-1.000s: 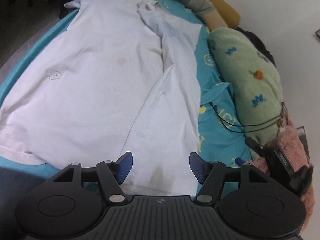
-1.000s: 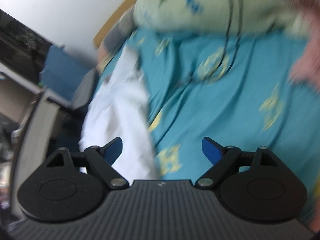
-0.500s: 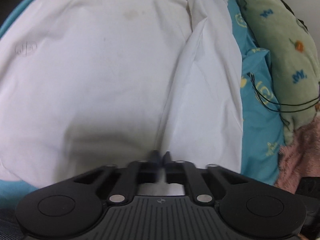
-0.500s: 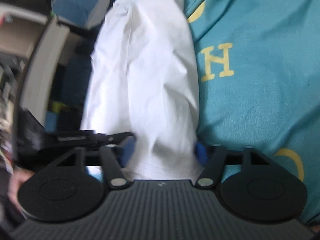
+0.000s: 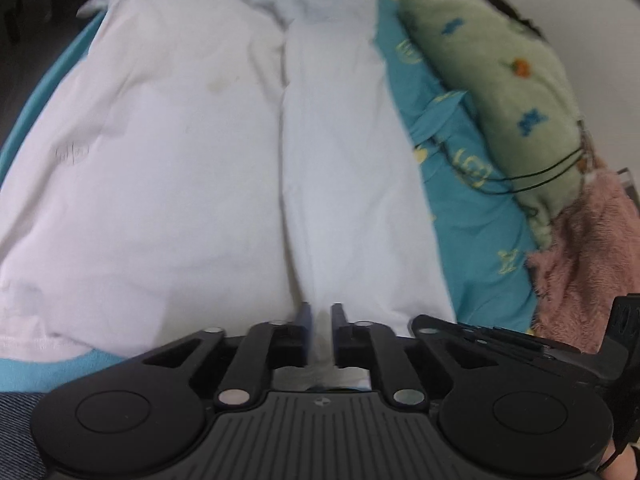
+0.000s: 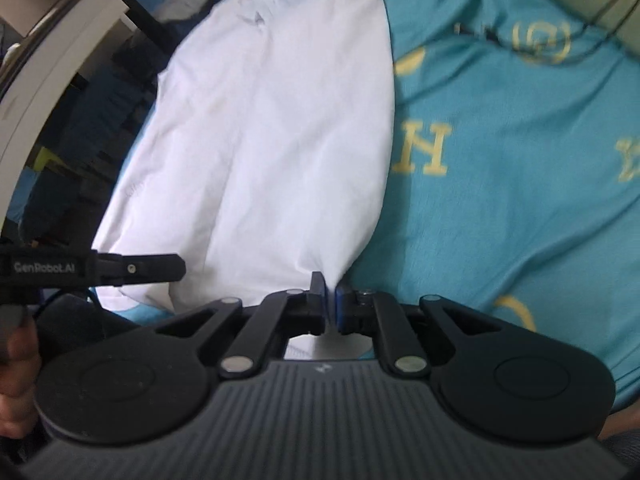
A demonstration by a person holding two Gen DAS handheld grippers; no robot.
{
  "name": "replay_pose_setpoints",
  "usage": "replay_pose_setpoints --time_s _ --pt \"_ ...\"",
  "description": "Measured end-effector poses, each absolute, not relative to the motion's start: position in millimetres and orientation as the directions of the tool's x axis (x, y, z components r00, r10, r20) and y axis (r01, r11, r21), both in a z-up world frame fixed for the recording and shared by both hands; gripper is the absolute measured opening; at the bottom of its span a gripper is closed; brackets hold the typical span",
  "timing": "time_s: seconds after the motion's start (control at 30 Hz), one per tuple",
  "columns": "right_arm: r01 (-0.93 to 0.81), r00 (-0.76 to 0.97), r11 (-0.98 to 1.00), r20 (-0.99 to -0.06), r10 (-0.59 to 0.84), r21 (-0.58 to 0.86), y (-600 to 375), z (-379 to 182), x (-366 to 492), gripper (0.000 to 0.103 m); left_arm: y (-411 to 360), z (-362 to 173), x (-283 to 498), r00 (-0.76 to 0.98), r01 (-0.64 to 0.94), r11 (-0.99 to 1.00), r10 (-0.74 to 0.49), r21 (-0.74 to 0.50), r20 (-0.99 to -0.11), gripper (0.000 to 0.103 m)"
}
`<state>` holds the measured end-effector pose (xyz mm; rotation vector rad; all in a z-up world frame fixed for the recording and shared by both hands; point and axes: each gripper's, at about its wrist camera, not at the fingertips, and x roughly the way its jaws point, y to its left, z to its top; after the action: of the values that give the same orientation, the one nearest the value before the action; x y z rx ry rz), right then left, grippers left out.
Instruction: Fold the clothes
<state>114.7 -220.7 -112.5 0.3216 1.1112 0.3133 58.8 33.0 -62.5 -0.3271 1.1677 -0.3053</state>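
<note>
Both pairs of jaws are pinched nearly together on the near hem of the white shirt (image 5: pixel 224 152). The left gripper (image 5: pixel 320 320) holds cloth at the hem just where the folded-over right panel meets the main body; a thin strip of fabric shows between its blue pads. The right gripper (image 6: pixel 330 300) clamps the near right corner of the same shirt (image 6: pixel 272 128), and the cloth bunches into a point at its pads.

From the grippers the shirt runs straight away across the teal bedsheet (image 5: pixel 472 216), long axis pointing away from the cameras, collar end at the far side.

Only the left wrist view shows the shirt's full width, a faint stain (image 5: pixel 218 84) on its body, the green plush pillow (image 5: pixel 504 92) and the pink fuzzy blanket (image 5: pixel 592 252) lying to the right of the sheet. Only the right wrist view shows the other gripper's black finger, lettered GenRobot.AI, reaching in from the left at the hem, and the yellow letters printed on the bedsheet (image 6: pixel 520 168).
</note>
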Motion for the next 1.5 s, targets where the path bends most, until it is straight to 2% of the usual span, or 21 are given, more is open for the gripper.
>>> replay_pose_setpoints --time_s 0.03,0.07,0.1,0.13,0.17,0.3,0.4,0.5,0.57,0.67,0.87,0.97,1.1,1.2,1.23,1.3,1.33,1.5 --pt "-0.091 0.428 0.911 -0.81 0.401 0.402 -222 -105 114 0.019 33 -54 56 0.391 0.08 0.912 -0.401 -0.403 -0.828 0.046" --pt "-0.096 0.447 0.911 -0.801 0.399 0.401 -223 -97 112 0.042 34 -45 53 0.426 0.095 0.912 -0.4 -0.399 -0.812 0.061" --pt "-0.102 0.465 0.911 -0.791 0.398 0.399 -225 -90 111 0.057 35 -34 51 0.465 0.111 0.913 -0.396 -0.392 -0.792 0.072" --pt "-0.108 0.483 0.912 -0.78 0.397 0.397 -226 -82 110 0.083 36 -24 48 0.502 0.126 0.915 -0.393 -0.384 -0.77 0.075" --pt "-0.119 0.51 0.91 -0.762 0.399 0.396 -225 -74 110 0.088 38 -14 46 0.538 0.142 0.915 -0.391 -0.378 -0.746 0.082" --pt "-0.193 0.595 0.93 -0.716 0.364 0.312 -206 -47 127 0.086 53 28 44 0.676 0.185 0.919 -0.377 -0.349 -0.634 0.089" --pt "-0.226 0.653 0.941 -0.677 0.338 0.253 -183 -32 154 0.086 87 57 45 0.783 0.149 0.938 -0.305 -0.312 -0.542 0.096" --pt "-0.281 0.675 0.933 -0.645 0.359 0.225 -146 -28 192 0.086 124 82 46 0.867 0.096 0.955 -0.22 -0.282 -0.448 0.098" --pt "-0.333 0.684 0.921 -0.621 0.383 0.201 -115 -29 220 0.086 151 85 47 0.889 0.052 0.959 -0.171 -0.278 -0.424 0.1" --pt "-0.429 0.68 0.891 -0.598 0.425 0.145 -53 -34 265 0.086 187 68 55 0.889 -0.008 0.953 -0.132 -0.303 -0.438 0.1" --pt "-0.65 0.615 0.758 -0.623 0.483 -0.054 109 -74 349 0.086 252 8 69 0.841 -0.144 0.937 -0.053 -0.318 -0.538 0.1" --pt "-0.693 0.603 0.706 -0.655 0.456 -0.147 185 -108 391 0.086 278 -19 74 0.807 -0.198 0.923 -0.038 -0.331 -0.589 0.1" --pt "-0.694 0.618 0.671 -0.694 0.37 -0.26 226 -147 427 0.086 306 -46 78 0.756 -0.277 0.902 -0.009 -0.332 -0.655 0.1" --pt "-0.693 0.63 0.635 -0.715 0.302 -0.342 256 -177 454 0.076 318 -58 82 0.714 -0.31 0.898 0.001 -0.314 -0.7 0.1" --pt "-0.692 0.634 0.621 -0.721 0.279 -0.368 267 -187 463 0.065 320 -60 82 0.703 -0.318 0.898 0.008 -0.304 -0.711 0.1" --pt "-0.689 0.643 0.591 -0.729 0.233 -0.419 287 -206 481 0.032 323 -63 80 0.688 -0.331 0.896 0.016 -0.295 -0.725 0.1" --pt "-0.674 0.662 0.616 -0.702 0.261 -0.408 279 -196 478 0.003 323 -64 78 0.685 -0.333 0.896 0.015 -0.294 -0.729 0.1" --pt "-0.601 0.752 0.731 -0.54 0.379 -0.324 238 -143 466 0.005 310 -61 70 0.69 -0.305 0.901 -0.013 -0.308 -0.723 0.1"
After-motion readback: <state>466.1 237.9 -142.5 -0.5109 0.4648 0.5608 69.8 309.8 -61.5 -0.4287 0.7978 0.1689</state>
